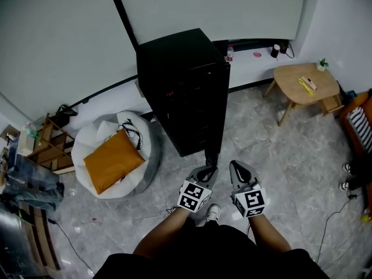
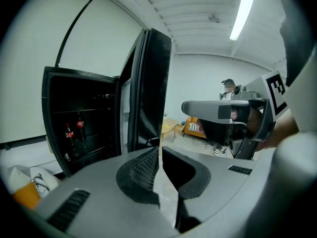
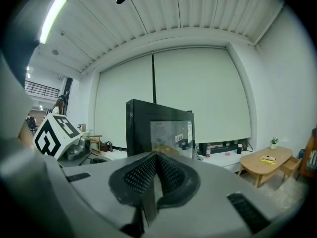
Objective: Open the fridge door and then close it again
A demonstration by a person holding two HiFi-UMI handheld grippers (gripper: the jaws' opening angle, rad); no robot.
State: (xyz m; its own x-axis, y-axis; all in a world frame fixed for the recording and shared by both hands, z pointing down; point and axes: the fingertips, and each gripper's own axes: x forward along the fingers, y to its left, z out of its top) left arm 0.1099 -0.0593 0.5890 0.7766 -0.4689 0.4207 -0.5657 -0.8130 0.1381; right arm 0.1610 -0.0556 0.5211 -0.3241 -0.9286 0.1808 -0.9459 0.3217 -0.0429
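Observation:
A black fridge stands before me on the grey floor. Its door is swung partly open, seen edge-on in the left gripper view. Cola bottles stand on a shelf inside. My left gripper is just in front of the door's free edge; only a thin slit shows between its jaws, with nothing in it. Whether it touches the door I cannot tell. My right gripper floats beside it to the right, pads pressed together and empty, pointing at the fridge's side.
A white beanbag with an orange cushion lies left of the fridge. A wooden shelf stands at far left. A low wooden table stands at back right, an orange seat at the right edge. A person stands far behind.

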